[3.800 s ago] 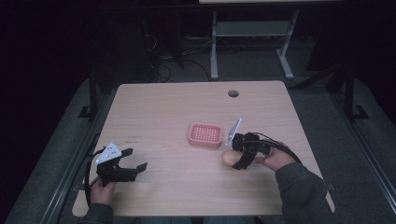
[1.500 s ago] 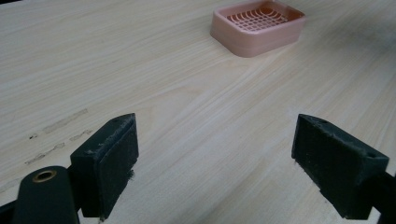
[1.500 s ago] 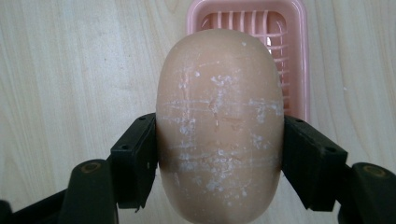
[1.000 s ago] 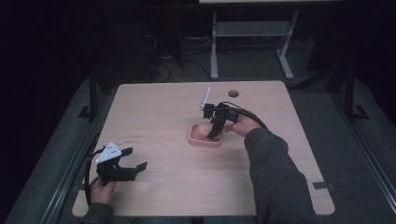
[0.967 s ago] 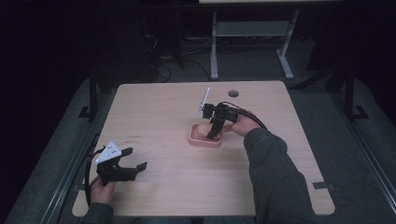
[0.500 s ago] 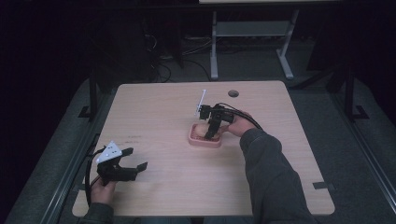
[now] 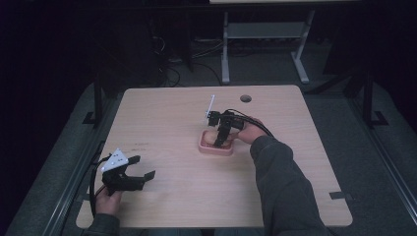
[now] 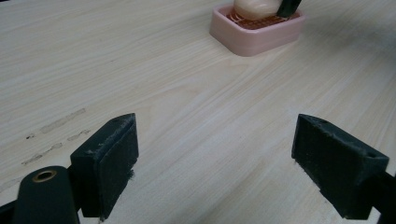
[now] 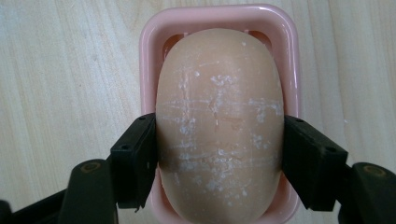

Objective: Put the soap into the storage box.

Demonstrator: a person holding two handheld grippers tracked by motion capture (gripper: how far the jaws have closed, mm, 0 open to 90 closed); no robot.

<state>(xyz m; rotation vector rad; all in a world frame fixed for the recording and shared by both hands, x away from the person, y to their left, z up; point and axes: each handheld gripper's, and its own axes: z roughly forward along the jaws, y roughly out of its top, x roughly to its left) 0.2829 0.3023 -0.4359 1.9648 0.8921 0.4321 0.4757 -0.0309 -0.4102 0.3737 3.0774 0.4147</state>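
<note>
Right gripper view: soap between right tongs

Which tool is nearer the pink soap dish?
Right. The right tool grips the soap over the pink soap dish; the left tool sits apart, near the table's front-left.

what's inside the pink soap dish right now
A tan bar of soap sits in the pink soap dish, clamped at its sides by the right hand-held gripper. The soap covers nearly all of the dish floor, so anything under it is hidden.
</note>
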